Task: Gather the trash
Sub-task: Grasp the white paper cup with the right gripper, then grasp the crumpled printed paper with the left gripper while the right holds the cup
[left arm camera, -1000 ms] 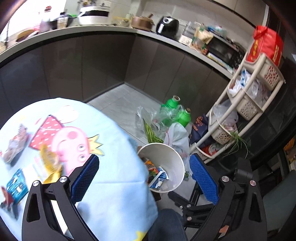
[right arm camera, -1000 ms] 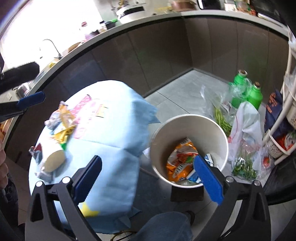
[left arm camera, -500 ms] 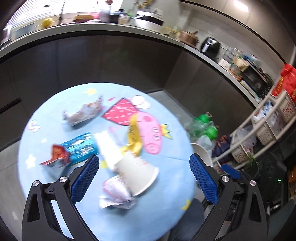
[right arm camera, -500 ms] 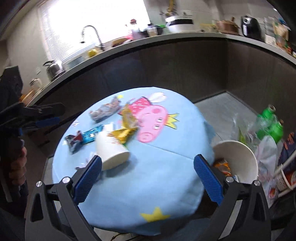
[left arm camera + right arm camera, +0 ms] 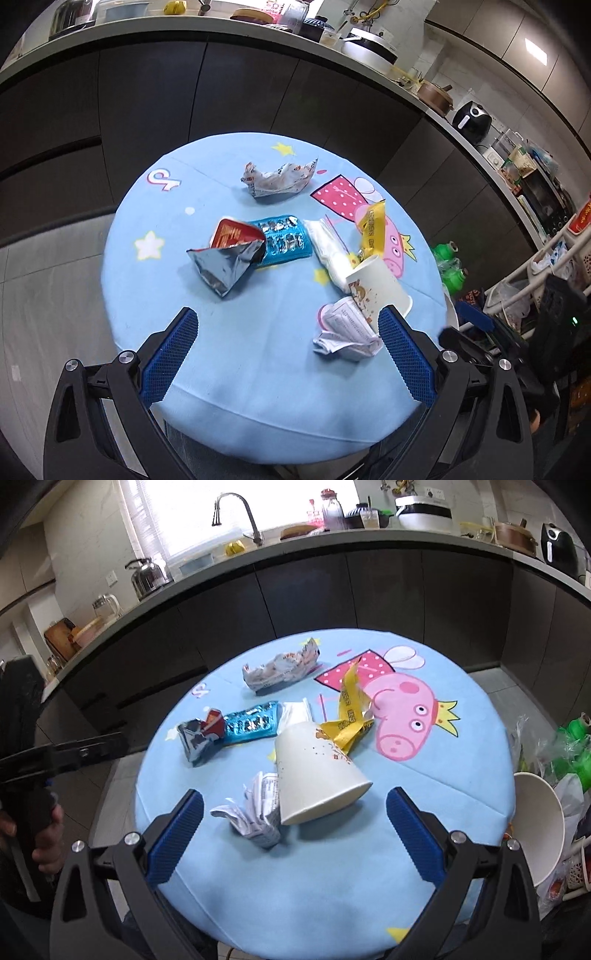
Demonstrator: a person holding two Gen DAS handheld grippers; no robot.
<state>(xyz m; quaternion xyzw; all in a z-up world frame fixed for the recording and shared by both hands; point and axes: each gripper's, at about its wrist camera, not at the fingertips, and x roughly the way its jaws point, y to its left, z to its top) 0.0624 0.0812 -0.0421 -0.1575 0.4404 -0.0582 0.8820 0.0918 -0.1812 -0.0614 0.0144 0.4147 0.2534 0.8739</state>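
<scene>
Trash lies on the round blue table (image 5: 229, 376): a tipped white paper cup (image 5: 378, 290) (image 5: 314, 775), crumpled paper (image 5: 347, 330) (image 5: 258, 812), a silver-red wrapper (image 5: 225, 258) (image 5: 197, 736), a blue wrapper (image 5: 284, 240) (image 5: 253, 722), a yellow wrapper (image 5: 373, 225) (image 5: 351, 712), a white plastic packet (image 5: 327, 240) and a white crumpled wrapper (image 5: 280, 181) (image 5: 282, 670). My left gripper (image 5: 288, 356) is open and empty above the near table edge. My right gripper (image 5: 295, 829) is open and empty just short of the cup. The white bin (image 5: 539, 830) stands low at the right.
Dark cabinets under a cluttered kitchen counter (image 5: 332, 539) curve behind the table. Green bottles and plastic bags (image 5: 569, 746) lie on the floor at the right, beside a white basket rack (image 5: 554, 258). The left gripper's handle and hand (image 5: 33, 805) show at the left.
Both grippers have swung left from over the bin to face the table top. Both stay open and empty.
</scene>
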